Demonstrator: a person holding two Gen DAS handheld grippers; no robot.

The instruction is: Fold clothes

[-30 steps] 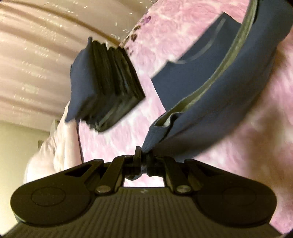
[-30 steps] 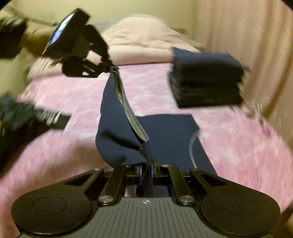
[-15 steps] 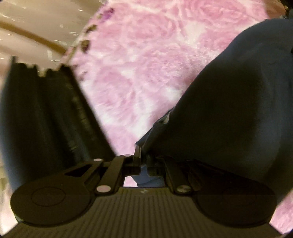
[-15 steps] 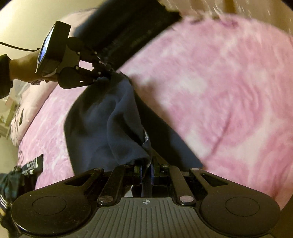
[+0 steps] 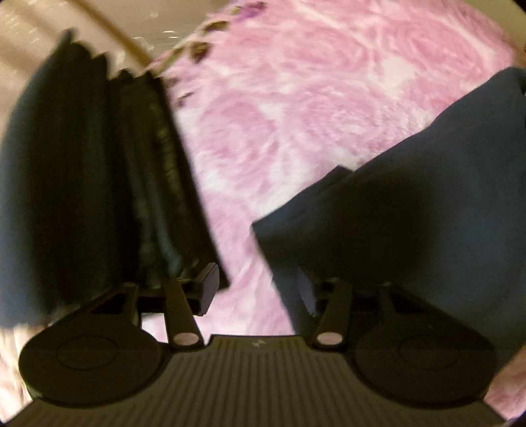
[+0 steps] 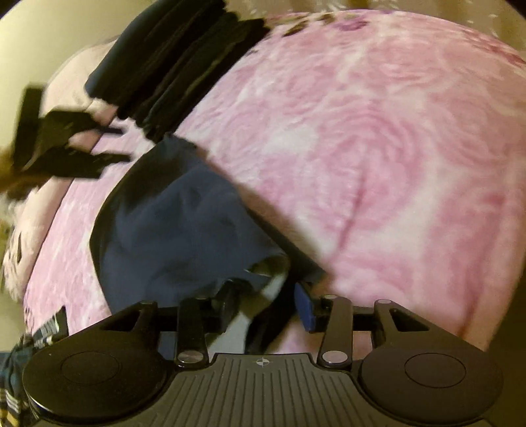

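A navy blue garment (image 6: 171, 230) lies folded over on the pink floral blanket (image 6: 378, 138). In the left wrist view it (image 5: 411, 213) lies at the right, just ahead of my open left gripper (image 5: 256, 289), which holds nothing. My right gripper (image 6: 266, 308) is open at the garment's near edge and holds nothing. The left gripper also shows in the right wrist view (image 6: 108, 147), open, at the garment's far left end. A stack of folded dark clothes (image 5: 98, 184) stands close on the left of the left wrist view and at the back in the right wrist view (image 6: 177, 62).
A pale pink pillow (image 6: 69, 88) lies behind the stack. A plaid garment (image 6: 23, 368) lies at the lower left of the right wrist view. A beige curtain (image 5: 39, 29) hangs beyond the bed edge.
Both grippers have opened and let go of the navy garment, which has dropped folded onto the blanket. The left gripper has drawn back to the left of the garment.
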